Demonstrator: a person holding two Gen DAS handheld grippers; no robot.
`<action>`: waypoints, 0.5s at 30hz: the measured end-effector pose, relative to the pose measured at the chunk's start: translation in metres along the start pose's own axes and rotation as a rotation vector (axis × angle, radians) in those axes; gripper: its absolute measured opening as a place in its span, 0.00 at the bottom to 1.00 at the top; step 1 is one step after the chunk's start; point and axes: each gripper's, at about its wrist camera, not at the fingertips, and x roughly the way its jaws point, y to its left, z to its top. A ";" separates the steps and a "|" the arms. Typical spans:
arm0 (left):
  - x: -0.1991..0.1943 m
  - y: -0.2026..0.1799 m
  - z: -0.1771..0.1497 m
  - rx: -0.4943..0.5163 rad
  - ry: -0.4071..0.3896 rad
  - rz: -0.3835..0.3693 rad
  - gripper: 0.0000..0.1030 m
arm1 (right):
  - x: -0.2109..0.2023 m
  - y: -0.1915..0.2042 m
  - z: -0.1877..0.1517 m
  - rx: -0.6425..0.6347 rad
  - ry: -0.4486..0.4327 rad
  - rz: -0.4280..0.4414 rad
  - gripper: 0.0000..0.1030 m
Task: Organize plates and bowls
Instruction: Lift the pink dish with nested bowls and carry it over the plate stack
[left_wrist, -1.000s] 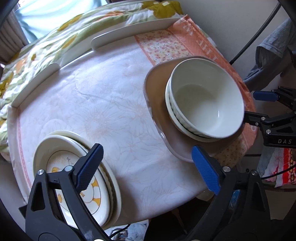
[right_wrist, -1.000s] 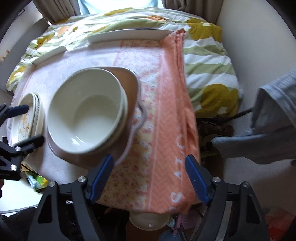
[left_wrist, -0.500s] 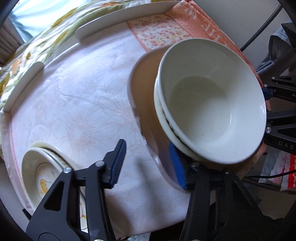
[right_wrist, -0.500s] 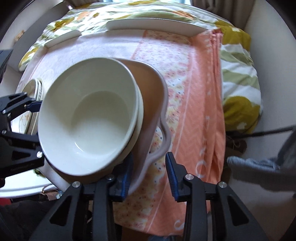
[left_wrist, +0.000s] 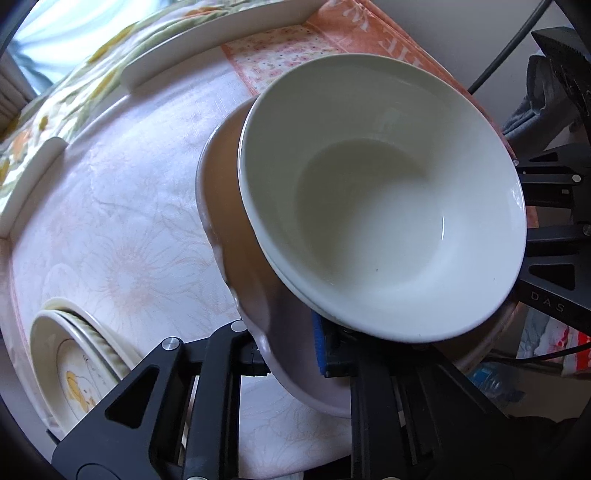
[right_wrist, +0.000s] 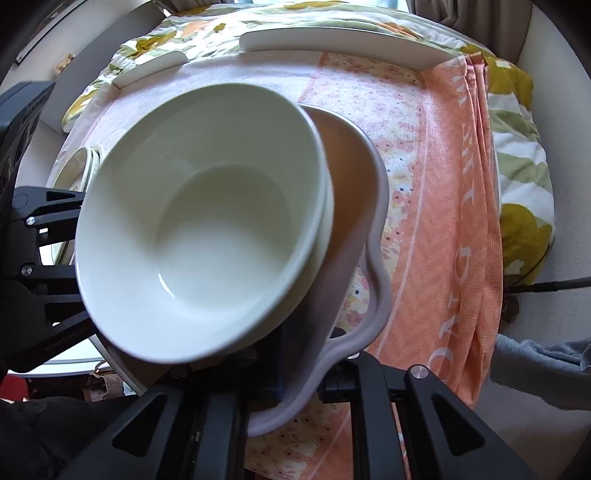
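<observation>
A tan plate with a wavy pale rim (left_wrist: 236, 206) (right_wrist: 351, 177) carries two nested white bowls (left_wrist: 384, 199) (right_wrist: 207, 218). My left gripper (left_wrist: 288, 350) is shut on the plate's rim near me, one blue pad on top and the other finger underneath. My right gripper (right_wrist: 306, 373) is shut on the rim at the opposite side. The plate looks lifted and tilted above the cloth. A stack of white plates with a yellow pattern (left_wrist: 74, 354) (right_wrist: 79, 162) lies at the table's left edge.
The round table has a pale floral cloth (left_wrist: 122, 206) and an orange patterned cloth (right_wrist: 454, 206) on the right. White raised rim pieces (right_wrist: 343, 40) line the far edge. A flowered quilt (right_wrist: 524, 155) lies beyond. A black cable (right_wrist: 546, 284) runs at right.
Both grippers have closed from open onto the tan plate's rim from opposite sides. The plate with the bowls now sits closer to both cameras and tilted.
</observation>
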 end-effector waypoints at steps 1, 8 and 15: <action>-0.002 0.000 0.000 -0.002 -0.003 0.002 0.13 | -0.001 0.001 0.000 -0.003 -0.004 0.000 0.12; -0.011 -0.005 0.003 -0.007 -0.029 0.028 0.13 | -0.010 -0.003 -0.001 -0.030 -0.032 -0.018 0.12; -0.032 0.002 0.001 -0.030 -0.063 0.024 0.14 | -0.034 -0.003 0.003 -0.075 -0.065 -0.043 0.12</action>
